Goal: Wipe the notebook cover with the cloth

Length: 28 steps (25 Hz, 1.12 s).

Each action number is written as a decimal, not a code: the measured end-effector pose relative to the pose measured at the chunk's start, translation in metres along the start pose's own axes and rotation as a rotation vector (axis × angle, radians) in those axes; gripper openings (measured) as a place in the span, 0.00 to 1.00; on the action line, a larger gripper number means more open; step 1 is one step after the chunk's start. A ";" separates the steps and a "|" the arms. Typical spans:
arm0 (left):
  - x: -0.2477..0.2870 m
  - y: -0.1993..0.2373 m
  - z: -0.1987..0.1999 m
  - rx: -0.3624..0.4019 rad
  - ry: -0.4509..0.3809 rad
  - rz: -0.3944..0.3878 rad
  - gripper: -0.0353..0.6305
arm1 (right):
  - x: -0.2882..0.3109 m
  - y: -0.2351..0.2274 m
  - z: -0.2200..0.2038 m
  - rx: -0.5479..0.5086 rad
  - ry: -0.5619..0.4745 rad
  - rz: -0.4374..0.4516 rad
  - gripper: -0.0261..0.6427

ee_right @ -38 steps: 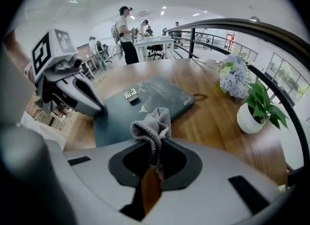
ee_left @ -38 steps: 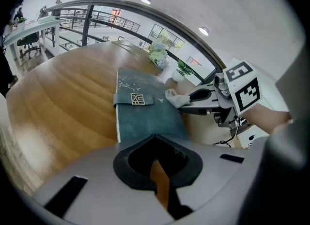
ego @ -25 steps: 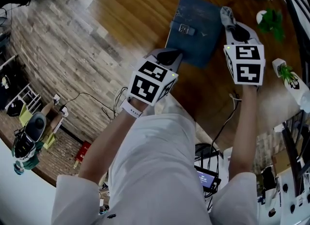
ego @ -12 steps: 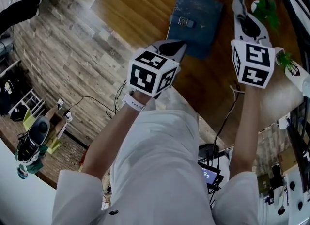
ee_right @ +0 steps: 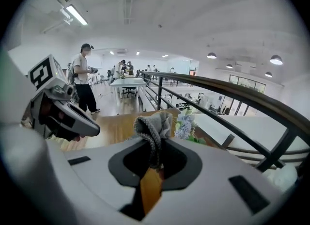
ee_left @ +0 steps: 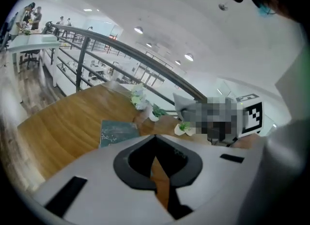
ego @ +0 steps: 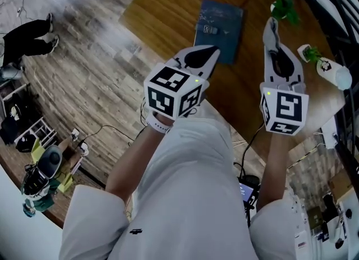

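The right gripper [ee_right: 153,157] clamps the grey cloth [ee_right: 153,122]; the left gripper [ee_left: 155,140] is closed and empty. The notebook [ego: 219,22] lies mid-table [ego: 162,12], untouched.

No text, number or brand legible anywhere. Notebook [ego: 219,22] cover bears a small pale mark, too blurred to read

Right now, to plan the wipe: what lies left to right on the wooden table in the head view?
First the dark blue notebook → grey knitted cloth, held by the right gripper → white vase with a green sprig.
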State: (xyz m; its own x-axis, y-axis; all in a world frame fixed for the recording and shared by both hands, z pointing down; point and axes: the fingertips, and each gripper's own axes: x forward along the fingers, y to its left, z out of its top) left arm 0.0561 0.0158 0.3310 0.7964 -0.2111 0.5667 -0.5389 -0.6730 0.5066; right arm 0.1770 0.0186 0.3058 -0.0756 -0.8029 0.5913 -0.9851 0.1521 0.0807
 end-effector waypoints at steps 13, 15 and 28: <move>-0.080 -0.028 0.060 0.053 -0.206 0.018 0.08 | -0.102 0.007 0.061 0.016 -0.156 -0.061 0.10; -0.092 -0.035 0.072 0.065 -0.246 0.016 0.08 | -0.114 0.007 0.065 0.031 -0.174 -0.071 0.10; -0.164 -0.074 0.120 0.192 -0.481 0.038 0.08 | -0.185 0.010 0.053 0.110 -0.237 -0.139 0.10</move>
State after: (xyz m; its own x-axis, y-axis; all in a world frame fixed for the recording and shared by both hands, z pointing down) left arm -0.0015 0.0151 0.1221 0.8379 -0.5092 0.1966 -0.5454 -0.7670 0.3379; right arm 0.1726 0.1376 0.1547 0.0399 -0.9258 0.3758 -0.9984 -0.0216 0.0528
